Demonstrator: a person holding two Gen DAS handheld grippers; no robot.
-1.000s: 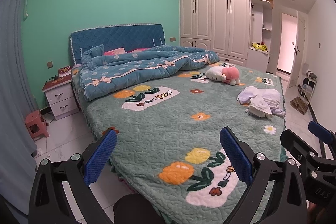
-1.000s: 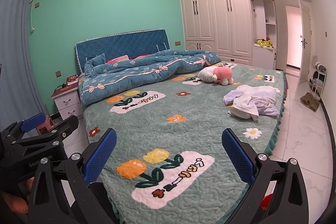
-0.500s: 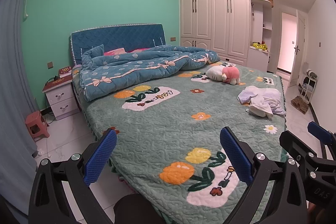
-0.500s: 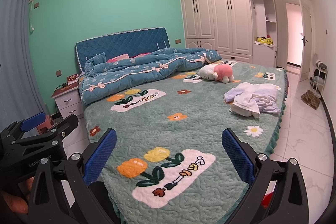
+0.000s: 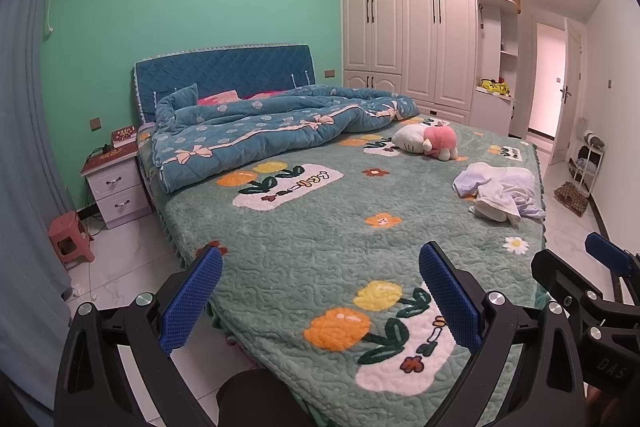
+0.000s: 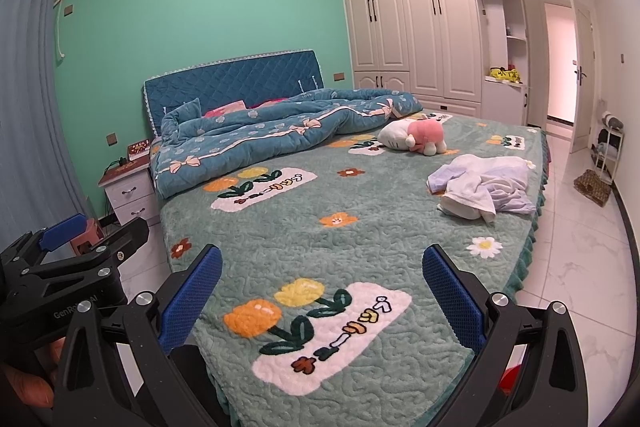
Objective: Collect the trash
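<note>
Both grippers, left gripper (image 5: 320,291) and right gripper (image 6: 322,293), hover jaws wide, empty, over the bed (image 5: 320,227); clothes (image 5: 500,193) risk being mistaken for trash.

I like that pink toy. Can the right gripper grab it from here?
Probably not yet. The right gripper is open at the foot of the bed, and the pink toy lies far up it. Nothing blocks the way.
</note>
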